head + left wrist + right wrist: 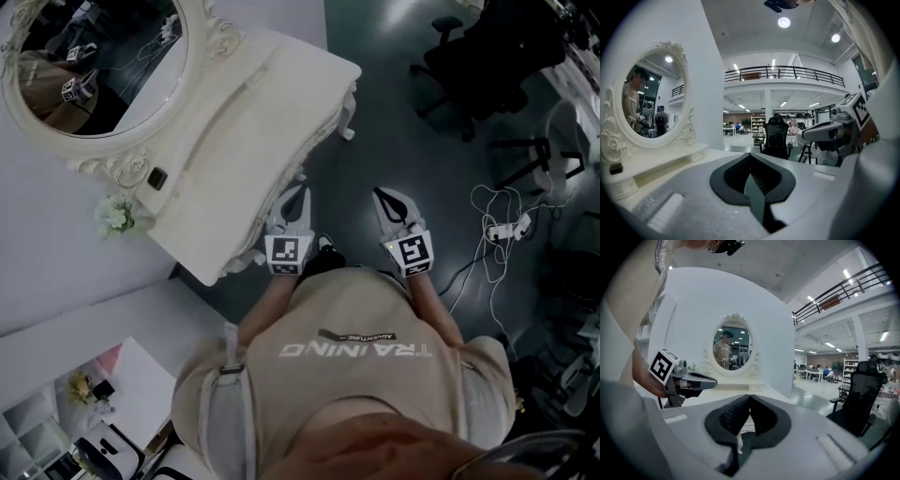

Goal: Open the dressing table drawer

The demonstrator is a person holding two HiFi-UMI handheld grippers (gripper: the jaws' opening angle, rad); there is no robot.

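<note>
The dressing table (272,103) stood white against the wall, its oval mirror (94,56) rising at the back of the worktop (244,150). A small dark block (157,177) sat on the low shelf under the mirror, and a bunch of pale flowers (114,216) lay just off the table's back corner, on the person's side.

The drawer belongs to the table's carved front (323,141). The head view caught that front only edge-on, so the drawer could not be told apart from the carving there.

The person (356,375), in a beige shirt, stood at the table's front corner with 2 hand-held grippers held side by side. The left hand-held gripper (302,191) was just beside the carved front, near the table's closer corner; whether it touched the table could not be told. Its jaws were pressed together with nothing between them. The right hand-held gripper (379,193) hung over the dark floor (394,122), farther from the table than the left one. Its jaw tips also met, gripping nothing.

A black office chair (478,56) stood well apart from the table, across the floor. White cables (502,225) lay on the floor beyond the right hand-held gripper, away from the table.
</note>
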